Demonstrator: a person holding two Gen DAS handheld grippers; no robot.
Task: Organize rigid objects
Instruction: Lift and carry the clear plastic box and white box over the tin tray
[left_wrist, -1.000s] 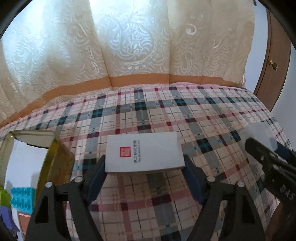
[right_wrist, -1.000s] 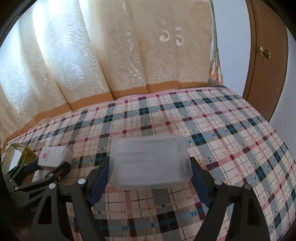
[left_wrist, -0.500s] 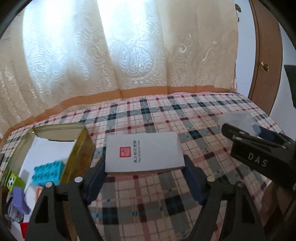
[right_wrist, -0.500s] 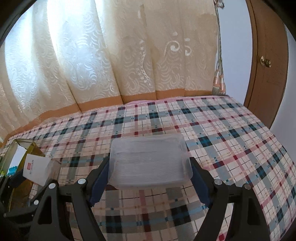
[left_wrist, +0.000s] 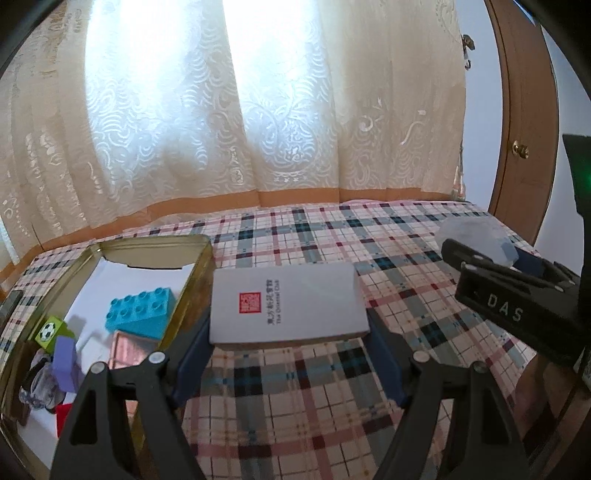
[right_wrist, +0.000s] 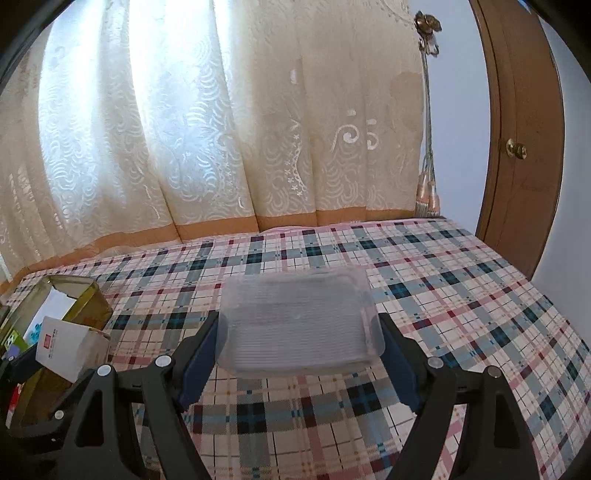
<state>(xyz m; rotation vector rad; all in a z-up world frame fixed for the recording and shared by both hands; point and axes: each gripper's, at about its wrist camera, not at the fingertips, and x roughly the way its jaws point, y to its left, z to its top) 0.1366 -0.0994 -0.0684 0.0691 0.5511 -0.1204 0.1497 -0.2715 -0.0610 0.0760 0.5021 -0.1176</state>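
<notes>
My left gripper (left_wrist: 288, 334) is shut on a white box with a red stamp (left_wrist: 288, 302), its blue pads pressing the box's two short sides above the plaid cloth. The box hangs just right of an open gold tin (left_wrist: 195, 273). Inside the tin lie a blue brick (left_wrist: 140, 310), a green football cube (left_wrist: 50, 330) and a purple block (left_wrist: 64, 358). My right gripper (right_wrist: 299, 343) is shut on a translucent plastic box (right_wrist: 299, 321), held level over the cloth. In the right wrist view the white box (right_wrist: 62, 343) and the tin (right_wrist: 88, 299) sit at lower left.
A plaid cloth (right_wrist: 461, 295) covers the flat surface. A lace curtain (right_wrist: 221, 129) hangs along its far edge. A brown door with a brass knob (right_wrist: 517, 149) stands at the right. The right gripper's black body (left_wrist: 517, 299) reaches in at the right of the left wrist view.
The left gripper carried the white box leftward, so the gold tin and its contents came into view beside it. The right gripper followed with the plastic box. Both views tilted up slightly.
</notes>
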